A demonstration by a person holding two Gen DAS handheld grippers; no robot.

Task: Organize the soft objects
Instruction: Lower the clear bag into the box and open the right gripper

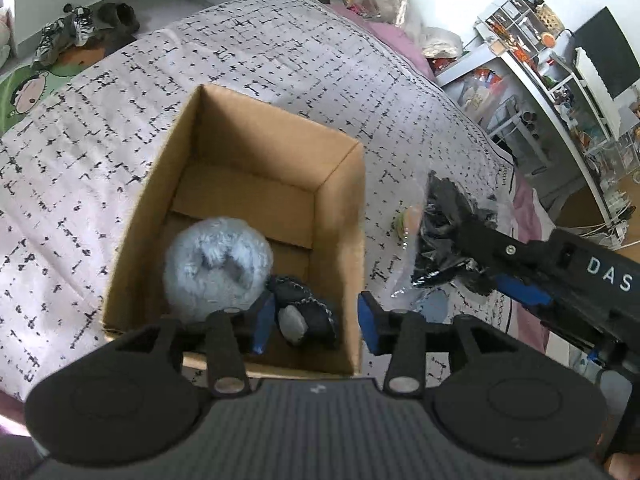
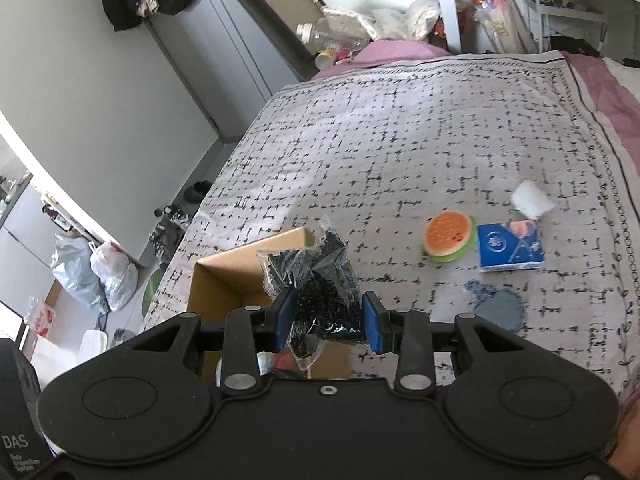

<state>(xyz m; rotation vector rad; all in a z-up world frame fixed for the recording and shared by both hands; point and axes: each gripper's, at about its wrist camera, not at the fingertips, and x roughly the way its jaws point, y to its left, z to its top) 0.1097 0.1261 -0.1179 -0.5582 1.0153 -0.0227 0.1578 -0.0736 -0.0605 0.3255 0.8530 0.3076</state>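
Note:
An open cardboard box (image 1: 344, 200) stands on the patterned bedspread (image 1: 280, 52). Inside it lie a fluffy pale-blue ball (image 1: 216, 264) and a small dark navy plush (image 1: 308, 312). My left gripper (image 1: 316, 322) hangs open over the box's near corner; the navy plush lies below, between the fingers, with a gap at the right pad. My right gripper (image 2: 329, 324) is shut on a clear bag of black bits (image 2: 316, 300), held just right of the box (image 2: 224, 276); the left wrist view shows that bag (image 1: 444, 240) beside the box's right wall.
On the bedspread to the right lie an orange-and-green round soft toy (image 2: 450, 240), a blue tissue pack (image 2: 510, 246), a white wad (image 2: 532, 198) and a grey-blue flat patch (image 2: 496, 306). Shoes (image 1: 68, 32) are on the floor beyond the bed. Cluttered shelves (image 1: 560, 92) stand at right.

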